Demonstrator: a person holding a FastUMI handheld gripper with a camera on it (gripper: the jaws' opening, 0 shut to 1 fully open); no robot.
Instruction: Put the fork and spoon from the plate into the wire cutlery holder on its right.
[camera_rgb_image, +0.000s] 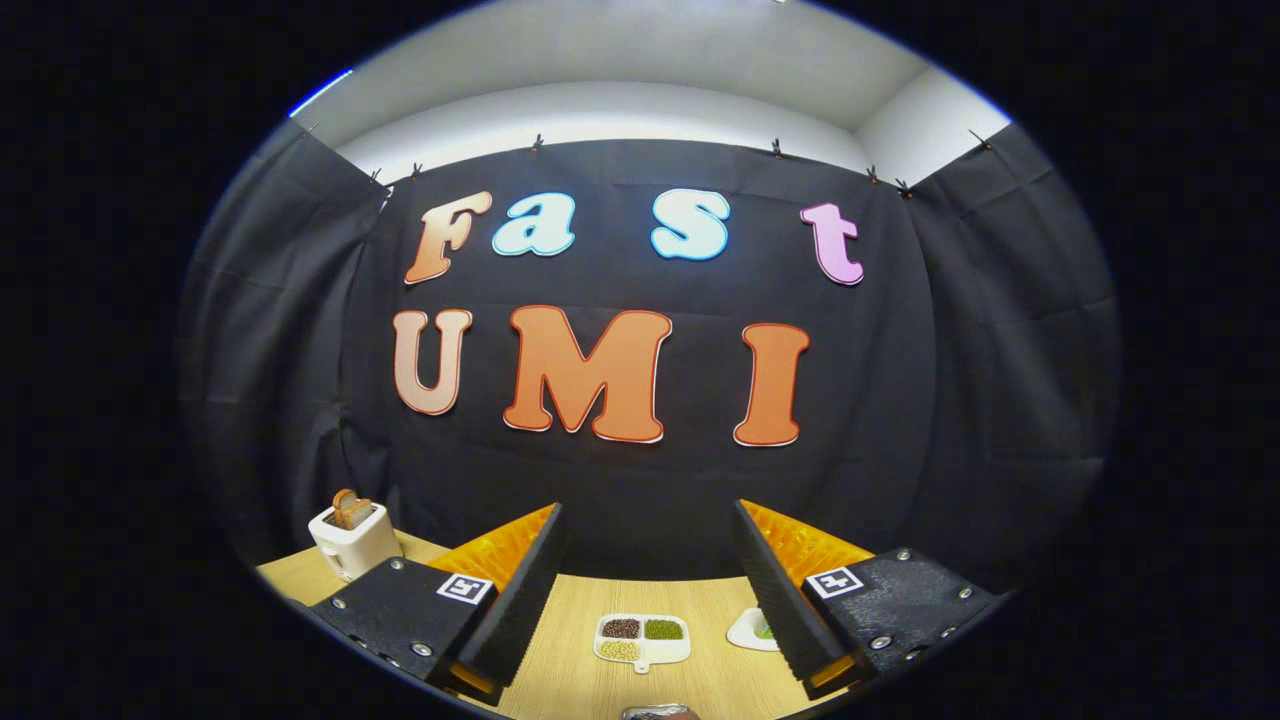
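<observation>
Plate (752, 630), small and pale, lies on the table (580, 620) partly behind 1 finger; cutlery and holder placement cannot be judged. Gripper (645, 580) fingers spread wide, holding nothing, above a 3-part dish (642, 638)

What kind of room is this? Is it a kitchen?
Probably a practice booth set up like a kitchen, not a real one: black cloth walls, a wooden table with a toaster and a divided dish of beans. The gripper hangs open above it.

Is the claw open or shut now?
Open. The claw fingers stand wide apart above the table, with the divided dish between them, untouched.
</observation>
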